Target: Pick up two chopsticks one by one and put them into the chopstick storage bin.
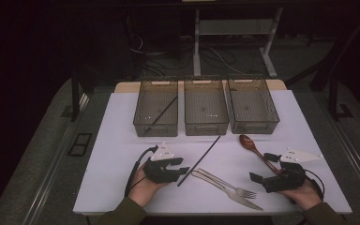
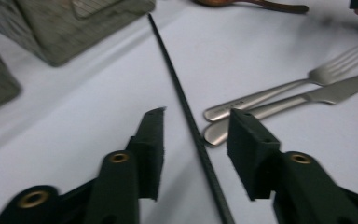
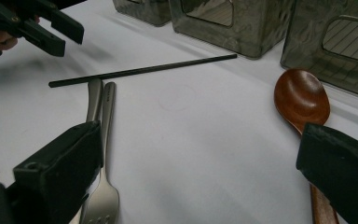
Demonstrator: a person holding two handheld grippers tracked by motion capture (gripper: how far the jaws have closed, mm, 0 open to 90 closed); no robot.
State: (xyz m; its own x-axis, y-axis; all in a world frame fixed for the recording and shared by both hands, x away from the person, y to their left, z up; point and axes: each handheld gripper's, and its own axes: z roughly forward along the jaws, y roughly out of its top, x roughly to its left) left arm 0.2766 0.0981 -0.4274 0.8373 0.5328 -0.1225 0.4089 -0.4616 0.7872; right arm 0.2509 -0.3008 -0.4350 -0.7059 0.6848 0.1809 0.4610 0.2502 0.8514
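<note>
A black chopstick [image 1: 199, 161] lies slanted on the white table [image 1: 117, 154]. My left gripper [image 1: 183, 165] is low over its near end. In the left gripper view the chopstick [image 2: 182, 100] runs between the jaws of the left gripper [image 2: 196, 116], and a gap shows on both sides, so the gripper is open. My right gripper [image 1: 260, 167] stands wide open at the front right, by the handle of a brown wooden spoon [image 1: 249, 142]. In the right gripper view the spoon [image 3: 303, 98] lies ahead of the right gripper [image 3: 200, 140], its handle passing under one jaw.
A metal fork [image 1: 229, 186] and knife [image 1: 236, 196] lie side by side between the two grippers. Three mesh bins [image 1: 205, 110] stand in a row at the back; the left bin [image 1: 145, 122] holds another black chopstick [image 1: 161, 111].
</note>
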